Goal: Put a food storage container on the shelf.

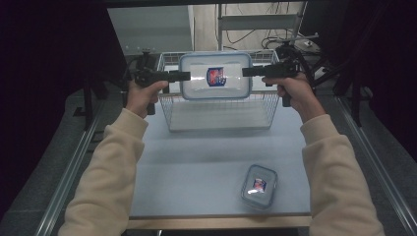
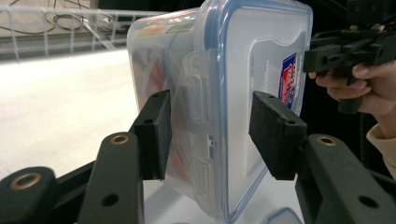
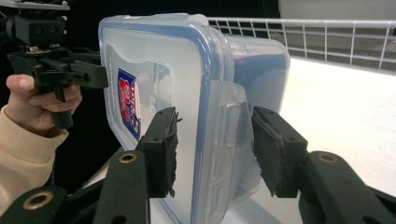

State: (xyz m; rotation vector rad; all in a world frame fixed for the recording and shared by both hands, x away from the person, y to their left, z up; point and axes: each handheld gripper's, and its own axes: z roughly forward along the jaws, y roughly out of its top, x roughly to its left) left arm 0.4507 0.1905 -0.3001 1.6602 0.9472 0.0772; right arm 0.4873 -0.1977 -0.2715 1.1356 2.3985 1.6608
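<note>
**Above the wire basket: one large container held from both ends**

Above the wire basket (image 1: pixel 219 115), in the high view, the large container (image 1: pixel 215 76) hangs in the air with its lid facing the camera. The left gripper (image 1: pixel 183 76) holds its left end, the right gripper (image 1: pixel 248 72) its right end. Nearer to the person than the basket, a small container (image 1: pixel 259 186) lies on the table (image 1: pixel 196 177).

From the left gripper view, the left gripper (image 2: pixel 210 135) has its jaws about half open, pressed on the container's (image 2: pixel 243 60) clip end, with the basket behind.

From the right gripper view, the right gripper (image 3: pixel 215 144) grips the opposite clip end of the container (image 3: pixel 159 60) in the same way.
</note>
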